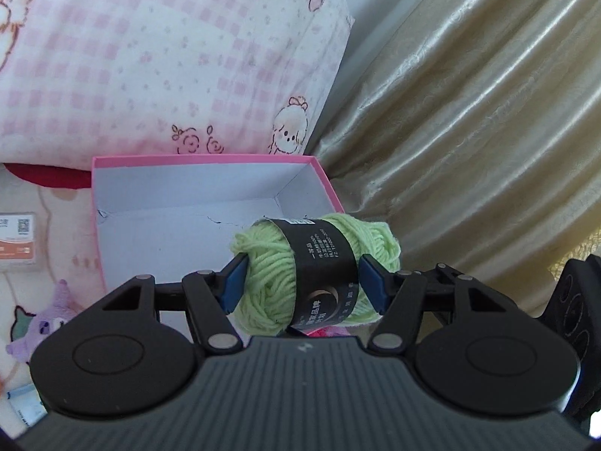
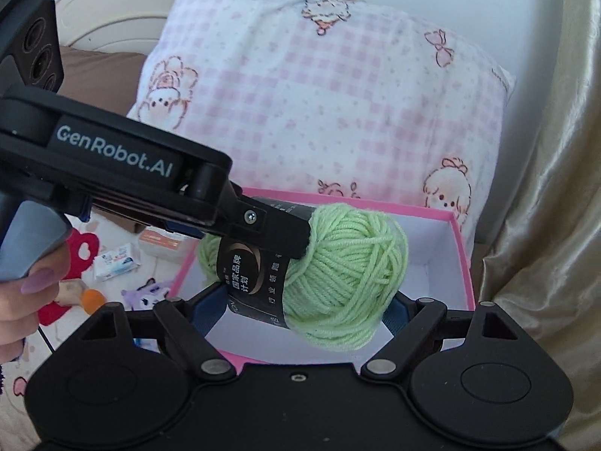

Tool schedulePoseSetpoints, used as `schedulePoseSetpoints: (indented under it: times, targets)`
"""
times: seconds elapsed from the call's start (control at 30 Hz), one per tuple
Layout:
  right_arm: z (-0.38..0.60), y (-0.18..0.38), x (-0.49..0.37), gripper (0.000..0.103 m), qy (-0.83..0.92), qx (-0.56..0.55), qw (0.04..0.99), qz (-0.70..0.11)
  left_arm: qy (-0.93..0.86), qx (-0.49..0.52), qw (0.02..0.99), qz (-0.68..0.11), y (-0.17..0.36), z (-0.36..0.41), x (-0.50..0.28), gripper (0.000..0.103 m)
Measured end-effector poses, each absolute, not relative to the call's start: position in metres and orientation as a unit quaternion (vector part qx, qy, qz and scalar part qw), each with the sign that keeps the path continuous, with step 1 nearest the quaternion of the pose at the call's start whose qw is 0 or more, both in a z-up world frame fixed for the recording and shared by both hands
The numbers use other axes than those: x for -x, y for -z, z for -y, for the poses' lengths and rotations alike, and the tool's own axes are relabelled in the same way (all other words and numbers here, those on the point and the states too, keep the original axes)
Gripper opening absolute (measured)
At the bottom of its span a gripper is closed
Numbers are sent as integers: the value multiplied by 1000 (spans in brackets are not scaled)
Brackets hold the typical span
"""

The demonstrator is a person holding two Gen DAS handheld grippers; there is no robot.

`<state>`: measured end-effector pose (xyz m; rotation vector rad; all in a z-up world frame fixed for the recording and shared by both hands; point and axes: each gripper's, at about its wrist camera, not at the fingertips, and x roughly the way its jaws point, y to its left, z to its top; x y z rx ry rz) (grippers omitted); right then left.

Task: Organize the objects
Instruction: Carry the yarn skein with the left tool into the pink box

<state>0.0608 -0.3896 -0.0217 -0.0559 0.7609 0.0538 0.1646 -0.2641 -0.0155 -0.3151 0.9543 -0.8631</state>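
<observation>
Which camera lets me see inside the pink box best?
The left wrist view: the pink box shows its white floor and walls. In the right wrist view, the green yarn and left tool hide much of it.

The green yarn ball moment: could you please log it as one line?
left gripper: shut on green yarn ball | right gripper: open, empty | yarn: above open pink cardboard box | box: nothing inside

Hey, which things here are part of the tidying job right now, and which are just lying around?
In the job:
- yarn, held by the left gripper above the box
- pink box, open
- right gripper, open under the yarn

Lying about:
- pillow
- curtain
- purple plush
- tissue pack
- orange ball
</observation>
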Motion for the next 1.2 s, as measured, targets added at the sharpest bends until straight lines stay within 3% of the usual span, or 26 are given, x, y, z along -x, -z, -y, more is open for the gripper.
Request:
schedulePoseSetpoints:
  times: [0.57,0.77,1.2]
  targets:
    - [434,106,-143,88,27,17,836,-548,342,199,717,-574,132,332,-219,61]
    - [429,121,-143,91,29,69,827,-557,330,194,710,-592,144,338,-224,62]
    - [438,105,-117,95,48,30,849,-526,341,178,709,-591,146,349,-223,60]
